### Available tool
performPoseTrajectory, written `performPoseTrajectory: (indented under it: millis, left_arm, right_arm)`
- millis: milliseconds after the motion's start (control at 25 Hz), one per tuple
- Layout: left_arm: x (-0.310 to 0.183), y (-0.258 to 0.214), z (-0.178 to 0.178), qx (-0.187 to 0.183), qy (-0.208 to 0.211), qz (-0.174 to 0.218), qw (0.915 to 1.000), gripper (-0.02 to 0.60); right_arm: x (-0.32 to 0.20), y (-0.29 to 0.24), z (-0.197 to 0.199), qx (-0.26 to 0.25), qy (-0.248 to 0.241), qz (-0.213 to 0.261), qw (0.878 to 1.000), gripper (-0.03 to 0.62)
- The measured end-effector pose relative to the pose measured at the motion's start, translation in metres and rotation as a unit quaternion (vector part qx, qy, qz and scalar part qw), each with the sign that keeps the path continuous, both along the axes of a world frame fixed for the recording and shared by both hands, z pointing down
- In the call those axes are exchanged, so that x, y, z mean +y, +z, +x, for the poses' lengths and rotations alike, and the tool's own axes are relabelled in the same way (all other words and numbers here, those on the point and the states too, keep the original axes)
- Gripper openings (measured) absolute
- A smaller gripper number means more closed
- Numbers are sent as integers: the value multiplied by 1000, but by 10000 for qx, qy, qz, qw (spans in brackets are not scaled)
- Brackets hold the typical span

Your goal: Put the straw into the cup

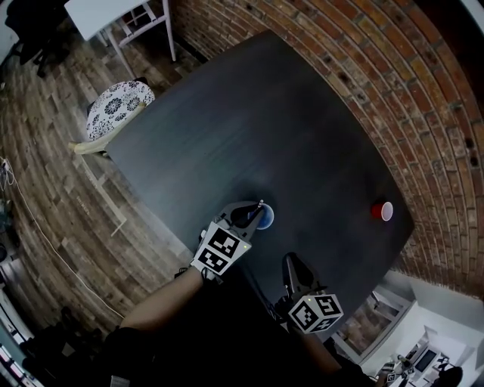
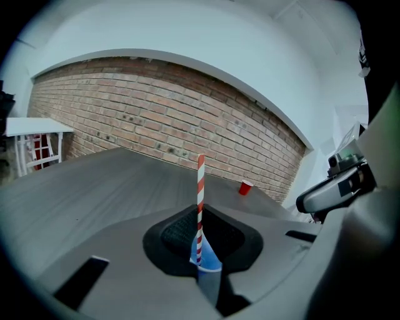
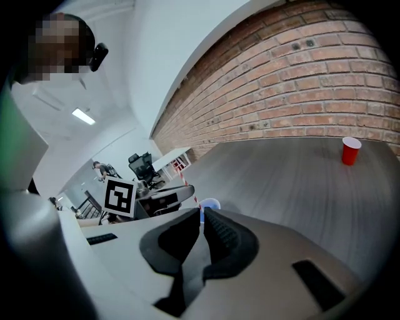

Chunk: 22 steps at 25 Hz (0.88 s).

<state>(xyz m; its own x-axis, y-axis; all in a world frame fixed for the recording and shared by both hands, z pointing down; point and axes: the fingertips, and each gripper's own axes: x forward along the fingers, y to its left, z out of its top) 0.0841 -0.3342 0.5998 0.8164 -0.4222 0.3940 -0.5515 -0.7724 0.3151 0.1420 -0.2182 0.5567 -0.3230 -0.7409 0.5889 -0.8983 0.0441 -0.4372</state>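
A red-and-white striped straw (image 2: pixel 200 187) stands upright between the jaws of my left gripper (image 2: pixel 200 219), which is shut on it. Its lower end dips into the mouth of a small blue cup (image 2: pixel 207 261) just below the jaws. In the head view the left gripper (image 1: pixel 254 215) is over the blue cup (image 1: pixel 266 219) near the table's front edge. My right gripper (image 1: pixel 290 261) hangs a little to the right and nearer to me, shut and empty. In its own view the right gripper (image 3: pixel 201 215) faces the blue cup (image 3: pixel 210 204) and the straw (image 3: pixel 189 190).
A red cup (image 1: pixel 382 211) stands alone near the dark table's (image 1: pixel 257 128) right edge, by the brick wall (image 1: pixel 363 68). A chair with a patterned cushion (image 1: pixel 117 106) sits off the table's left corner. A white table (image 1: pixel 113 11) stands further back.
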Motion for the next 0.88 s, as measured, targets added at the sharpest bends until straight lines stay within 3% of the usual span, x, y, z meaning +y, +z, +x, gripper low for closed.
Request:
performPoseTrajectory:
  millis: [640, 760, 880]
  left_arm:
    - [8, 13, -1, -216, -251, 1, 9995, 38]
    - [8, 15, -3, -259, -300, -39, 9992, 98]
    - [10, 14, -3, -259, -358, -44, 9990, 114]
  right_arm:
    - [25, -8, 17, -106, 174, 137, 9997, 44]
    - [29, -10, 20, -103, 192, 148, 9997, 44]
    - [34, -12, 25, -103, 208, 163, 9996, 44]
